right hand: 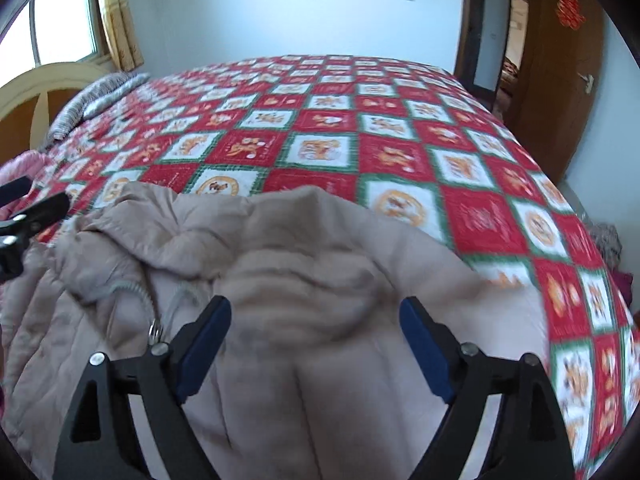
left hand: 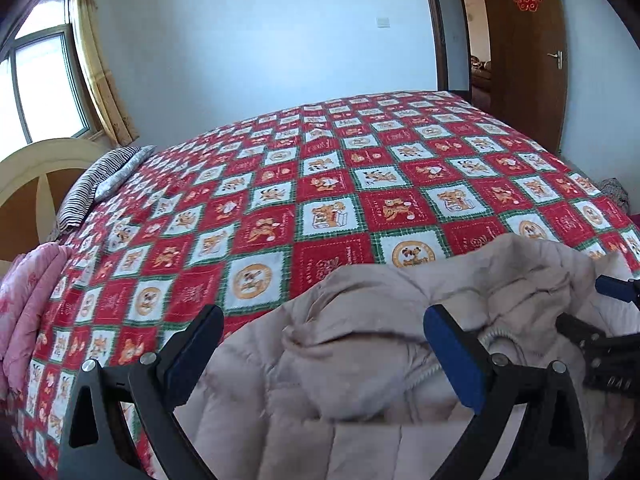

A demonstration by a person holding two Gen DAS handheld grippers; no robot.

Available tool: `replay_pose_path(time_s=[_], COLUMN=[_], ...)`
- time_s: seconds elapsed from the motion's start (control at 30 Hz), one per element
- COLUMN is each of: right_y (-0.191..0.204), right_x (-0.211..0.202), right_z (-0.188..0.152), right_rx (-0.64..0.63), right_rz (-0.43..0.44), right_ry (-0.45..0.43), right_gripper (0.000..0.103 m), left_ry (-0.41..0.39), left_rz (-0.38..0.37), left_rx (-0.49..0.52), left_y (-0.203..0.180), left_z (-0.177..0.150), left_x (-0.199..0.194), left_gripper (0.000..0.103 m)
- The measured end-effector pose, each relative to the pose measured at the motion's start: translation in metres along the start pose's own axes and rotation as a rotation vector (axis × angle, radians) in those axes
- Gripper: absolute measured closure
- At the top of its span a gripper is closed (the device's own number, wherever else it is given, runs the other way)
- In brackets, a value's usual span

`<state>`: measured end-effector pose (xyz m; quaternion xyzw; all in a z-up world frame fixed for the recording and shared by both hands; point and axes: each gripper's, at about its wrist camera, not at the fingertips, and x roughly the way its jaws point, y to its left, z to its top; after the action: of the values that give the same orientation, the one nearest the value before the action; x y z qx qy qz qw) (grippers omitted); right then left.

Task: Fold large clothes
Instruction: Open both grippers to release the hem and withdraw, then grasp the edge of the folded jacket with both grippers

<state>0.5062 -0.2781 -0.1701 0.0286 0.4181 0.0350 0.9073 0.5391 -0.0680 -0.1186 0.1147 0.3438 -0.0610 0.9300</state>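
**Beige padded coat waits at the bed's near edge, both grippers spread above it**

Beige and quilted, the coat [left hand: 360,380] lies rumpled on the near edge of the bedspread [left hand: 280,208], its hood bunched toward the middle of the bed and a twisted drawcord [right hand: 136,292] with a small metal ring trailing across the lining. The left gripper [left hand: 324,356] hangs over the coat's collar area with its jaws released, wide apart, nothing between the blue pads. The right gripper [right hand: 316,348] hovers just beside it over the coat's body, jaws likewise spread and gripping nothing.

Judging from this, the fold has not yet begun, and the risks lie in the fabric. The shell looks smooth and puffy, so a shallow pinch may catch only the outer layer and slide off as the coat is lifted. The hood's thick folds could spring back and spoil a neat edge. The loose drawcord might snag a finger. The checked bedspread, red and white with green borders, looks soft enough to drag along with the coat.

Far from the coat, a striped pillow [left hand: 100,176] rests by the cream headboard [left hand: 40,168], and a pink quilt [left hand: 28,304] lies at the bedspread's left edge.
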Motion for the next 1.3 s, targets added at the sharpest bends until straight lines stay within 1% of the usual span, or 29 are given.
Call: replay_pose_path(time_s=[0.03,0.07,0.1,0.13,0.2,0.27,0.4,0.47,0.53,0.63,0.73,0.9,1.0,1.13,1.23,1.27,1.3], right_y=[-0.009,-0.023,-0.031,-0.042,-0.058,-0.071,-0.076,-0.071,-0.067,-0.064,-0.064,-0.065,-0.06,-0.059,-0.058,-0.058,-0.057], right_x=[-0.011,-0.025,-0.036,-0.051,-0.079,-0.1,-0.126,-0.14,-0.151,-0.166,-0.178,-0.196,-0.205,-0.21,-0.212,-0.212,-0.214], right_z=[-0.011,-0.028,-0.039,-0.058,-0.092,-0.122,-0.172,-0.198,-0.216,-0.244,-0.267,-0.301,-0.318,-0.328,-0.333,-0.335,-0.338], right_rx=[0.022,0.055,0.074,0.092,0.114,0.138,0.165,0.142,0.131,0.145,0.165,0.197,0.201,0.212,0.221,0.224,0.228], right_rz=[0.006,0.007,0.007,0.009,-0.005,-0.017,-0.027,-0.053,-0.073,-0.067,-0.034,0.004,0.022,0.036,0.046,0.051,0.058], right_ry=[0.011,0.026,0.031,0.031,0.024,0.029,0.067,0.062,0.05,0.057,0.066,0.083,0.083,0.077,0.07,0.063,0.056], right_gripper=[0.014,0.014,0.014,0.014,0.014,0.014,0.014,0.014,0.014,0.014,0.014,0.015,0.02,0.027,0.034,0.039,0.044], left_ry=[0.002,0.005,0.007,0.013,0.032,0.063,0.132,0.161,0.183,0.17,0.169,0.167,0.154,0.163,0.146,0.14,0.135], left_rz=[-0.004,-0.009,-0.003,0.013,0.003,0.022,0.055,0.037,0.03,-0.001,-0.029,-0.097,-0.119,-0.174,-0.172,-0.171,-0.183], left_rx=[0.013,0.024,0.031,0.036,0.027,0.006,-0.011,-0.036,-0.061,-0.112,-0.131,-0.169,-0.168,-0.166,-0.15,-0.148,-0.149], left_y=[0.006,0.014,0.021,0.028,0.042,0.054,0.066,0.071,0.075,0.081,0.079,0.076,0.072,0.062,0.057,0.057,0.057], left_z=[-0.012,-0.029,-0.047,-0.068,-0.109,-0.15,-0.215,-0.24,-0.26,-0.286,-0.308,-0.332,-0.342,-0.353,-0.36,-0.361,-0.362], left_x=[-0.015,-0.031,-0.045,-0.059,-0.084,-0.102,-0.127,-0.136,-0.143,-0.158,-0.17,-0.186,-0.196,-0.205,-0.208,-0.208,-0.21], left_gripper=[0.003,0.003,0.003,0.003,0.003,0.003,0.003,0.003,0.003,0.003,0.003,0.003,0.003,0.003,0.003,0.005,0.011])
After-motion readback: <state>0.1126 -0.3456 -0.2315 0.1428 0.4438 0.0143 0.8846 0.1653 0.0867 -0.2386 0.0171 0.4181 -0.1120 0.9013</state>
